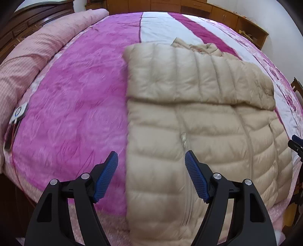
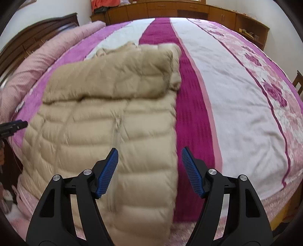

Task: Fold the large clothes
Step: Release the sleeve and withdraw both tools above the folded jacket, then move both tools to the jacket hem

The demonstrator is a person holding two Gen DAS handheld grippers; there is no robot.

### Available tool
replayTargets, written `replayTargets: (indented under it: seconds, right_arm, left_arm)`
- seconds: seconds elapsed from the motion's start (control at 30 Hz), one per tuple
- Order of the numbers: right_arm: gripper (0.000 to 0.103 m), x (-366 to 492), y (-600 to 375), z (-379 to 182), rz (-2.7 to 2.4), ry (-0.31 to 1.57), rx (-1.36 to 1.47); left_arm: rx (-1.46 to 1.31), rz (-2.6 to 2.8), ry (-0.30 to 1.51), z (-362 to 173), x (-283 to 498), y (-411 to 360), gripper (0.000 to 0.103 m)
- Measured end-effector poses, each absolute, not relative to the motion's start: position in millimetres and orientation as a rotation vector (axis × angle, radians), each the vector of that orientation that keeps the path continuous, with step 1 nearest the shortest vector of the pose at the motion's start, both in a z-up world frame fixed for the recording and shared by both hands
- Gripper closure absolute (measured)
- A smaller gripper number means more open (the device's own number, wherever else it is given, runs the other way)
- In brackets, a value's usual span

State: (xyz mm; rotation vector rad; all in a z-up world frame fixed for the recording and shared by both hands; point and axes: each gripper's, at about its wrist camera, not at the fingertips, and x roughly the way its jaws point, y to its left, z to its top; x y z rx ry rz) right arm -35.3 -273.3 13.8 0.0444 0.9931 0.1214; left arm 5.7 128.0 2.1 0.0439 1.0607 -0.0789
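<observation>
Fingers, left gripper [image 1: 151,176]: two black arms with blue ribbed pads [image 1: 196,181], spread wide, nothing between them, raised above the near left edge of the garment. Fingers, right gripper [image 2: 149,171]: same make, blue ribbed pads [image 2: 107,173] likewise spread and empty, raised above the garment's near right edge.

Item: beige quilted puffer jacket [image 1: 198,123], padded in horizontal channels, lying flat on the bed with its hem toward the cameras. Both sides are turned in, giving a long, straight-edged shape; a central seam or zip line runs lengthwise. A sleeve section [image 1: 189,77] lies crosswise over the upper half, its lower edge overlapping the body. Collar or hood material [image 1: 200,47] is bunched at the far end. Some motion blur softens the detail.

Support: bedspread in pink plush with white and magenta stripes [image 1: 72,106]; a floral band [image 2: 272,90] runs along its right side. The jacket sits near the middle of it, close to the near edge.

Also present: pale pink rolled quilt [image 1: 37,51] along the bed's left side; dark wooden headboard [image 2: 37,34] beyond it; brown wooden cabinets [image 2: 189,9] along the far wall; small white device with a round dial [image 1: 19,112] at the left edge of the bed.
</observation>
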Motion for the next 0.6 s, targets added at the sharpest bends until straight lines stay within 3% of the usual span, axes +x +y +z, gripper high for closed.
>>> replayTargets:
  seconds: [0.6]
  right_arm:
    - [0.034, -77.7, -266.8, -26.0, 0.179, 1.148, 0.009]
  left_arm:
    - [-0.004, -0.076, 1.204, -38.7, -39.8, 155.5, 0.031]
